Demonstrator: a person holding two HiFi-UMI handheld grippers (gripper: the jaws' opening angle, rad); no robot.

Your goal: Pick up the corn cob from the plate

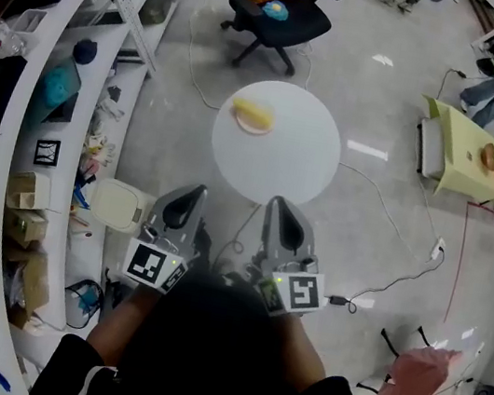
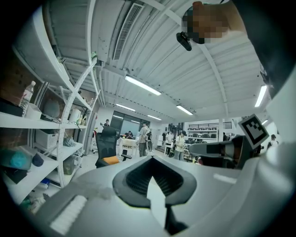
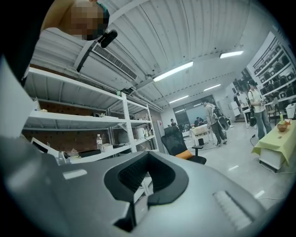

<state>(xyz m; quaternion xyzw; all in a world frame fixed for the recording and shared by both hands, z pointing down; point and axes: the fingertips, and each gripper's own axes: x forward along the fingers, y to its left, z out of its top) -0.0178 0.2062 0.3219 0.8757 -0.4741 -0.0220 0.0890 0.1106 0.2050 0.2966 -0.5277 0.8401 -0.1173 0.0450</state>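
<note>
A yellow corn cob [image 1: 254,114] lies on a small pale plate [image 1: 238,118] at the far left part of a round white table [image 1: 291,162]. My left gripper [image 1: 193,190] and right gripper [image 1: 280,202] are side by side just short of the table's near edge, pointing level toward it and well apart from the cob. Both have their jaws together with nothing between them. The left gripper [image 2: 155,185] shows only its own jaws in its view, with the room beyond. The right gripper view is the same for the right gripper [image 3: 138,194]. Neither gripper view shows the cob.
A black office chair with an orange cushion [image 1: 279,4] stands beyond the table. White shelving [image 1: 63,112] curves along the left. A white bin [image 1: 118,205] sits near my left gripper. Cables [image 1: 391,236] cross the floor at right, near a yellow-green covered table [image 1: 468,150].
</note>
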